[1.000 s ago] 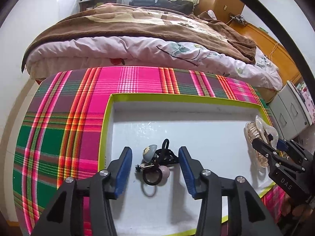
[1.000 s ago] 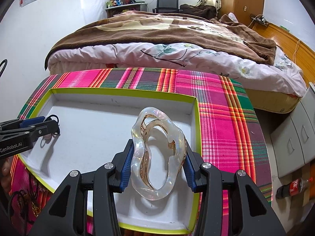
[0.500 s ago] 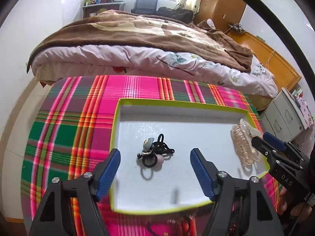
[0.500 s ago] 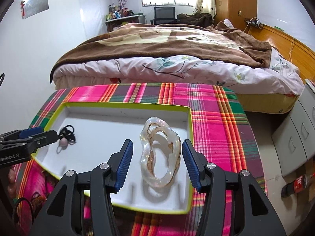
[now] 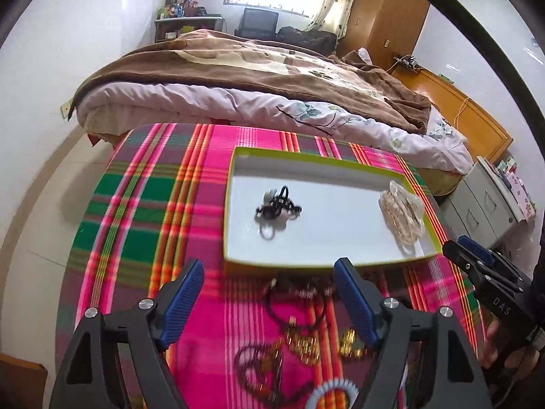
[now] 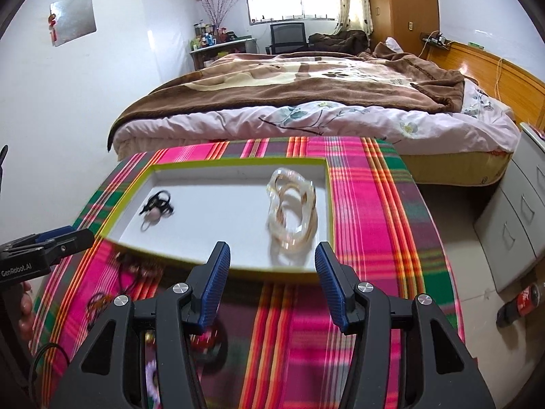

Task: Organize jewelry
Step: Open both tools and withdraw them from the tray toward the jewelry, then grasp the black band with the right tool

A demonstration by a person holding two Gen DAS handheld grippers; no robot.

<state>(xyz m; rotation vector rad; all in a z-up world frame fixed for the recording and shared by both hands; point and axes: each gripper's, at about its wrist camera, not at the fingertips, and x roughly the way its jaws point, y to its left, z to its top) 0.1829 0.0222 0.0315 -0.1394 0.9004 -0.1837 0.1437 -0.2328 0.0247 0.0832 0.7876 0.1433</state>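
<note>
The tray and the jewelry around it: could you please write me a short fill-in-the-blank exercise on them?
1. The clear hair claw lies inside the ___ with the lime-green rim.
2. The black hair ties lie to the ___ of the claw in the left wrist view.
3. Both the left gripper and the right gripper are ___.
4. Loose necklaces lie on the ___ cloth.

Answers: tray; left; open; plaid
</note>
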